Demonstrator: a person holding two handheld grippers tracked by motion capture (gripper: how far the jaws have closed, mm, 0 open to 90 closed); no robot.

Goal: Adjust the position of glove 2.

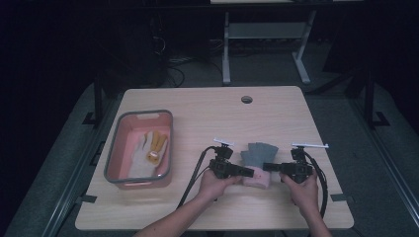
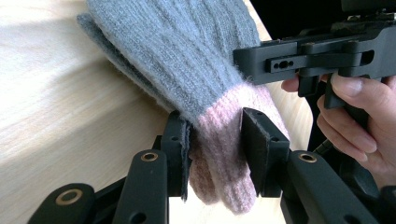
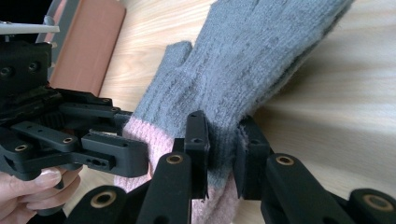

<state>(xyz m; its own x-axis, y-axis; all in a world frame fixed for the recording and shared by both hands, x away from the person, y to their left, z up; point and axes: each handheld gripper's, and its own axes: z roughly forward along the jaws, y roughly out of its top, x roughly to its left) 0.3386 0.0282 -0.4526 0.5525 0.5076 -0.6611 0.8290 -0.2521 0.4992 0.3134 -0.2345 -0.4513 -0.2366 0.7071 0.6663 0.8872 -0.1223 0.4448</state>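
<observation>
Left claw clamped on glove pink cuff; right claw pinches same glove by cuff.

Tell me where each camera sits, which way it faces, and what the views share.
High view: above the person's side, looking forward and down on the table; both forearms enter from below.
Left gripper view: rides the left gripper, looking along its jaws.
Right gripper view: rides the right gripper, likewise.
Shared: the grey-and-pink glove, pinched by both.

Left gripper and right gripper both clamp the grey-and-pink glove beside the basin
</observation>
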